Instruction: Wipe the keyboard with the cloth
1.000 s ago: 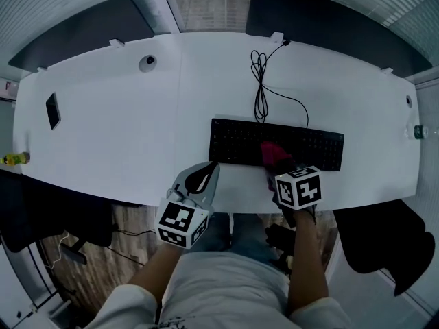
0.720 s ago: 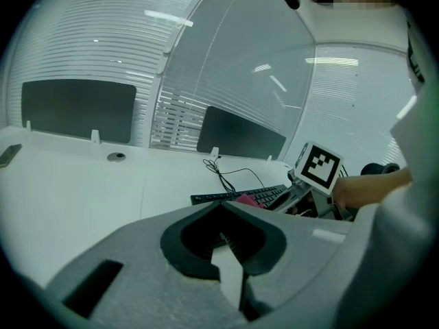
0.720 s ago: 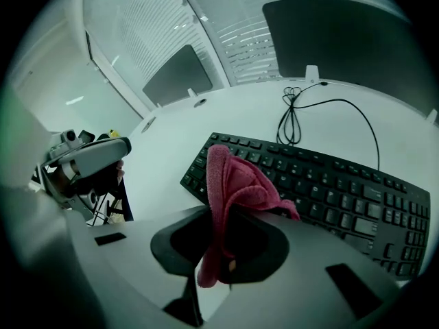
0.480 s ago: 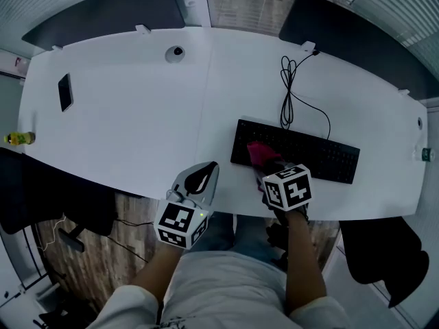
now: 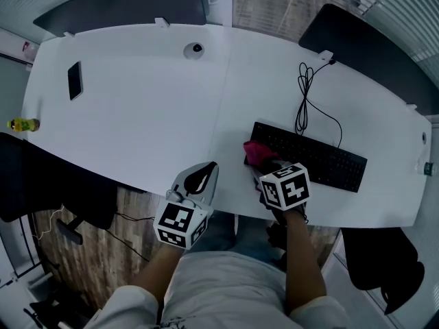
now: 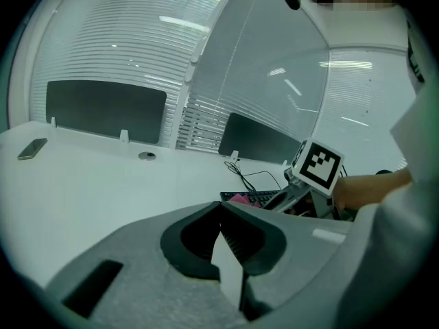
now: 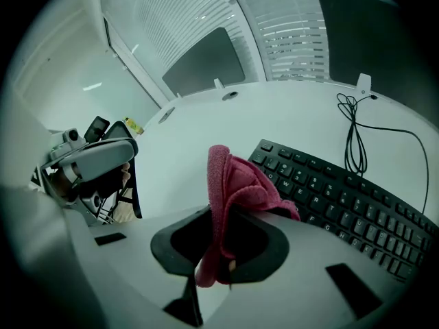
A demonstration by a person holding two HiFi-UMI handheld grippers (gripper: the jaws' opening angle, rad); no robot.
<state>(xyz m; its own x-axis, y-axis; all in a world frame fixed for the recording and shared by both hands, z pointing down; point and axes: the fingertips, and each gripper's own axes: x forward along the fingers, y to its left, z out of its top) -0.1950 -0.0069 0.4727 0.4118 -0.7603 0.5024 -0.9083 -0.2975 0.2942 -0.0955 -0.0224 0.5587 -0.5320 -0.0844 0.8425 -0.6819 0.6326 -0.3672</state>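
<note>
the right gripper (image 5: 266, 167) has its jaws clamped on the pink cloth (image 5: 257, 151), which bunches up out of them and rests at the left end of the black keyboard (image 5: 322, 160), right of centre in the head view. a second ago the cloth sat near the middle of the keys, half a second ago over their left part; now it has reached the left edge, so this stroke looks finished and the right half probably needs a pass next. the left gripper (image 5: 199, 178) hangs at the near edge of the white tabletop (image 5: 137, 115), lower centre of the frame, jaws together on nothing, well apart from the keyboard.
</note>
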